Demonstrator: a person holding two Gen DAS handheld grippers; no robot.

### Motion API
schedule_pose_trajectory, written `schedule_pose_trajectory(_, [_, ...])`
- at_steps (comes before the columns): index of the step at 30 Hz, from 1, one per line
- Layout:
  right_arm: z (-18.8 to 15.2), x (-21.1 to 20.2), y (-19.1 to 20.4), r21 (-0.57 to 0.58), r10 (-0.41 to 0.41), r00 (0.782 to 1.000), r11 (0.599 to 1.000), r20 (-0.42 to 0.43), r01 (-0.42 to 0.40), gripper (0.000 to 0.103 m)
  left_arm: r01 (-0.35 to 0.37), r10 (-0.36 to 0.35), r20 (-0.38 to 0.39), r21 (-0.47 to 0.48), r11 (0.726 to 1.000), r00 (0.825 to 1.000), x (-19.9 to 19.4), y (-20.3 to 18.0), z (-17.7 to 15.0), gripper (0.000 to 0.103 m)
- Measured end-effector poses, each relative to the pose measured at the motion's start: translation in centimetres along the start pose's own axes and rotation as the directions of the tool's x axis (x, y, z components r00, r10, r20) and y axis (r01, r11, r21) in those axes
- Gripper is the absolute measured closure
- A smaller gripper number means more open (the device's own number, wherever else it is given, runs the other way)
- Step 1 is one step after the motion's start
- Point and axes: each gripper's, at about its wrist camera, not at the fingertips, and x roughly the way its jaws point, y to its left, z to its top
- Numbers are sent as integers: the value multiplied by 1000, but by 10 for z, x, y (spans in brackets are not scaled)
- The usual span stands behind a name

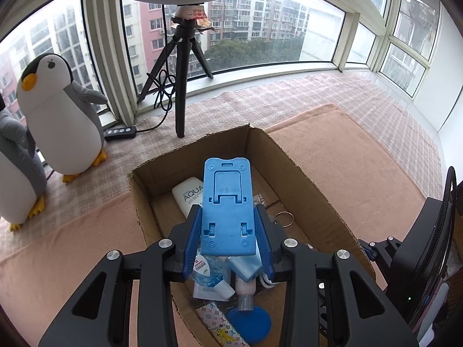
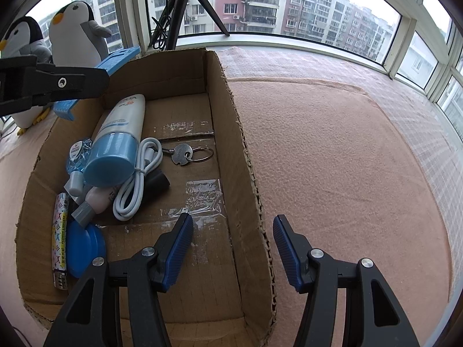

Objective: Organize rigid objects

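Left hand-held gripper [image 1: 228, 228] clamps blue phone stand [image 1: 227, 205] by side edges over box [image 1: 312, 179]; stiff, light, slick plastic. Right hand-held gripper [image 2: 233, 248] released, empty.

A pink blanket [image 2: 332, 159] carries the cardboard box [image 2: 246, 173] and plush penguins [image 1: 60, 110].

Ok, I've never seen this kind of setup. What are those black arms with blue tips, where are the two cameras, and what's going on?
These are two handheld grippers, each with a fisheye camera looking along its fingers. The left view shows the left gripper shut on a blue phone stand, held above the cardboard box. The right view shows the right gripper open, holding nothing, straddling the box's wall. Already in the box: a sunscreen tube, white cable, key with ring, patterned lighter. Two plush penguins stand beside the window.
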Motion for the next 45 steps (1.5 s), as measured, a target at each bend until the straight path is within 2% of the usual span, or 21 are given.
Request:
schedule_pose_trajectory(9, [0,0,0,0,0,1000,1000,0,0,49,-2,2,0,-9,1000,1000,-1,1,2,68])
schedule_pose_trajectory(11, [0,0,0,0,0,1000,1000,0,0,49,-3,3,4,-9,1000,1000,-2,0,3,55])
schedule_pose_trajectory(12, [0,0,0,1,0,1000,1000,0,0,49,-6,7,8,-12,1000,1000,-2,0,3,42])
schedule_pose_trajectory(13, [0,0,0,1,1,1000,1000,0,-1,49,-5,5,13,-17,1000,1000,-3,1,3,35])
schedule_pose_trajectory(28, [0,0,0,2,0,1000,1000,0,0,49,-12,12,13,-43,999,1000,-9,8,0,34])
schedule_pose_trajectory(45, [-2,-3,3,-19,0,1000,1000,-17,-1,45,-21,22,22,-79,997,1000,-44,21,-25,34])
